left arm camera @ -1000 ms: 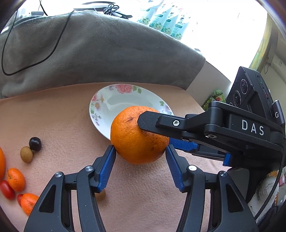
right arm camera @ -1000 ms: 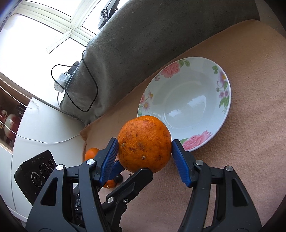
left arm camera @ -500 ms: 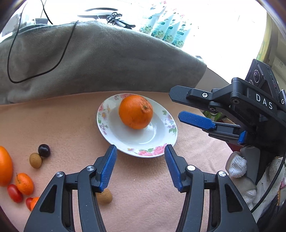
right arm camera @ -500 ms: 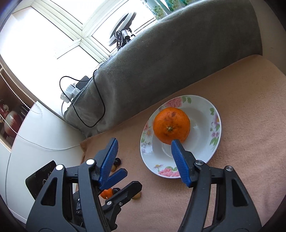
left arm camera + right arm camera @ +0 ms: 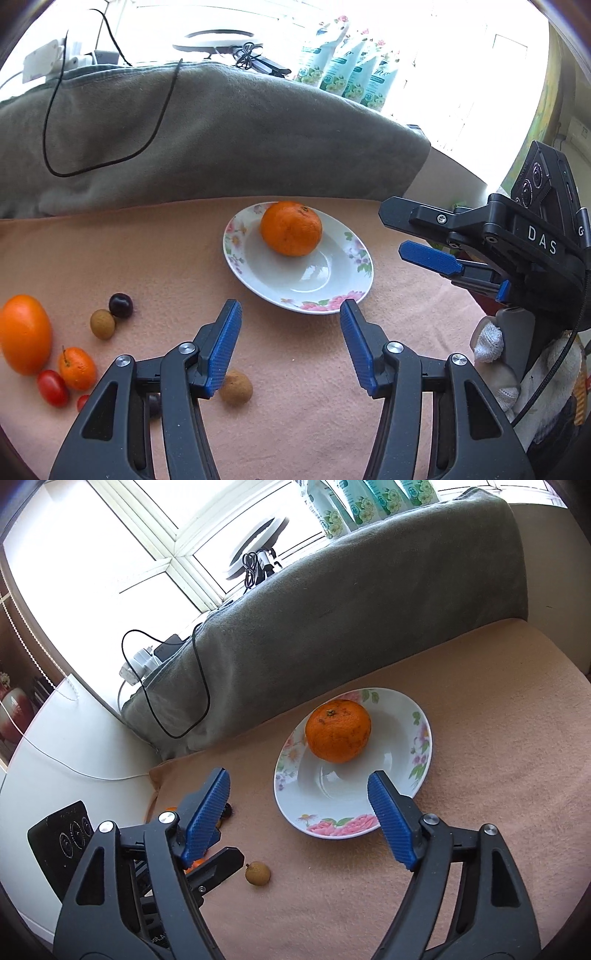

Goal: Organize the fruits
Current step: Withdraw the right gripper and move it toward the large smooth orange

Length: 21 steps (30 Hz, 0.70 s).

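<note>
A big orange (image 5: 291, 233) (image 5: 338, 730) lies in the white floral bowl (image 5: 354, 291) (image 5: 417, 786) on the peach cloth. My left gripper (image 5: 290, 345) hangs open in front of the bowl, nothing between its blue pads. My right gripper (image 5: 299, 821) is above the bowl's near rim, its jaws opening and empty; in the left wrist view it reaches in from the right. At the left lie loose fruits: a second orange (image 5: 24, 334), a kumquat (image 5: 77, 368), a cherry tomato (image 5: 52, 387), a dark grape (image 5: 120, 305), and two longans (image 5: 102, 324) (image 5: 236, 388).
A grey blanket roll (image 5: 221, 140) with a black cable (image 5: 55, 122) runs along the far edge of the cloth. Green-white pouches (image 5: 351, 77) and a ring light (image 5: 255, 539) stand on the windowsill. A white-gloved hand (image 5: 491, 343) holds the right gripper.
The orange left the right gripper's jaws and now lies in the bowl. Both grippers have drawn back and up from the bowl, and the right jaws stand wider.
</note>
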Tool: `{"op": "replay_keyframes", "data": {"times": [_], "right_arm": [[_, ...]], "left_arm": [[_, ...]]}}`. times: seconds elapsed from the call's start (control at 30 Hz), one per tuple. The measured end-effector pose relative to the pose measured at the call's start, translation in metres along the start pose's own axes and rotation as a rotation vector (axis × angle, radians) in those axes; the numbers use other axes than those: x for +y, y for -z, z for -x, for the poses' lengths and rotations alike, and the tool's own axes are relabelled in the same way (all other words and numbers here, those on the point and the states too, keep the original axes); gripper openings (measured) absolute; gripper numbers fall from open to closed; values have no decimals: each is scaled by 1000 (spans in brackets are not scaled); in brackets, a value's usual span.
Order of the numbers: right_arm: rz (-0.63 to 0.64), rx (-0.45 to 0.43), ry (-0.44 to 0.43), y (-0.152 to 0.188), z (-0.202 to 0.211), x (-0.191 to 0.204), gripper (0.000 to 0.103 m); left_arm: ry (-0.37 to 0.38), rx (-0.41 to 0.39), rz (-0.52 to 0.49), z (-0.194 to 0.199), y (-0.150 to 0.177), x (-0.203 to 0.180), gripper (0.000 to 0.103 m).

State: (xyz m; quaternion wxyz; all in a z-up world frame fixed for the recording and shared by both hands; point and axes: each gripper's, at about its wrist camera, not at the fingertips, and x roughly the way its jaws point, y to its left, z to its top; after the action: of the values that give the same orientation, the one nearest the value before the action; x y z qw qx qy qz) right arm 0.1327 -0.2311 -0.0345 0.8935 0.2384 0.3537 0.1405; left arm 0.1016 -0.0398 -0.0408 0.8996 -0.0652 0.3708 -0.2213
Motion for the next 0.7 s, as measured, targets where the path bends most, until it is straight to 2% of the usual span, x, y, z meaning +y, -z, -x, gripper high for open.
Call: {"op": "replay_keyframes", "data": {"times": [0.07, 0.13, 0.3, 0.43, 0.7], "right_arm": [[8, -6, 7, 2, 3, 2, 81], [18, -15, 13, 4, 6, 3, 92], [66, -40, 33, 11, 12, 13, 94], [92, -42, 20, 16, 14, 22, 99], [127, -38, 19, 22, 12, 34, 99]], "left_arm": [[-11, -5, -6, 4, 2, 0, 56], [-24, -13, -15, 9, 4, 2, 61], [-56, -25, -3, 20, 7, 9, 72], [-93, -38, 13, 30, 11, 18, 78], [-162, -67, 41, 52, 18, 35, 81]]}}
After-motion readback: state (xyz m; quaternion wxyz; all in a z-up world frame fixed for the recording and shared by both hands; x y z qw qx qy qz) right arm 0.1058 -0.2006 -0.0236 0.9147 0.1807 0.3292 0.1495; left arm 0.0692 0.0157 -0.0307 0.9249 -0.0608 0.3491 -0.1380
